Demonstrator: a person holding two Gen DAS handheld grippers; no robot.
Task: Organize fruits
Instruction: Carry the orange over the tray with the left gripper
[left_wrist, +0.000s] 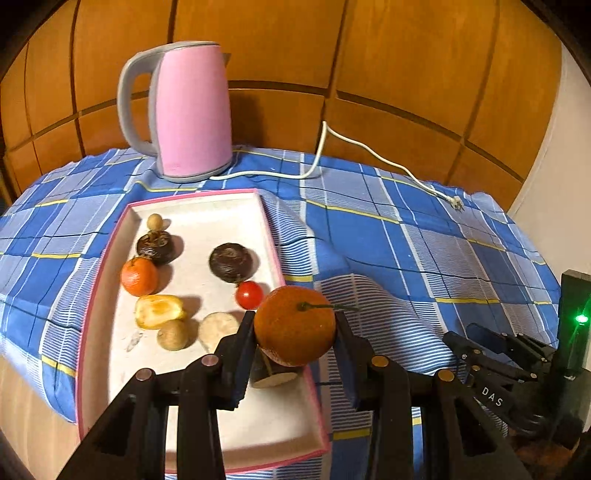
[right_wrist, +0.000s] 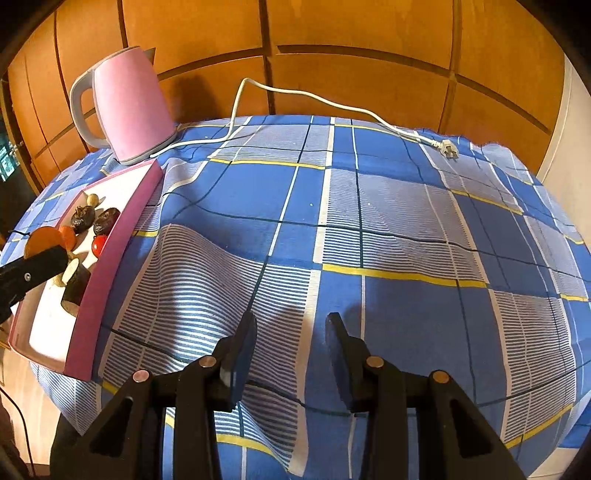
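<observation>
My left gripper (left_wrist: 294, 316) is shut on a large orange (left_wrist: 294, 332) with a green stem, held over the right rim of the pink-edged white tray (left_wrist: 275, 240). In the tray lie a small tangerine (left_wrist: 139, 276), two dark mangosteens (left_wrist: 231, 262), a cherry tomato (left_wrist: 249, 294), a yellow fruit piece (left_wrist: 159, 311), a brown longan (left_wrist: 172, 334) and a dark cut chunk (left_wrist: 273, 373) under the orange. My right gripper (right_wrist: 291, 319) is open and empty above the checked cloth, well right of the tray (right_wrist: 110, 266). The right wrist view shows the orange (right_wrist: 44, 238) at far left.
A pink kettle (left_wrist: 188, 110) stands behind the tray, and its white cord (left_wrist: 369, 147) runs across the blue checked tablecloth (right_wrist: 369, 221) to a loose plug (right_wrist: 447, 149). The cloth is wrinkled beside the tray. Wooden panels back the table.
</observation>
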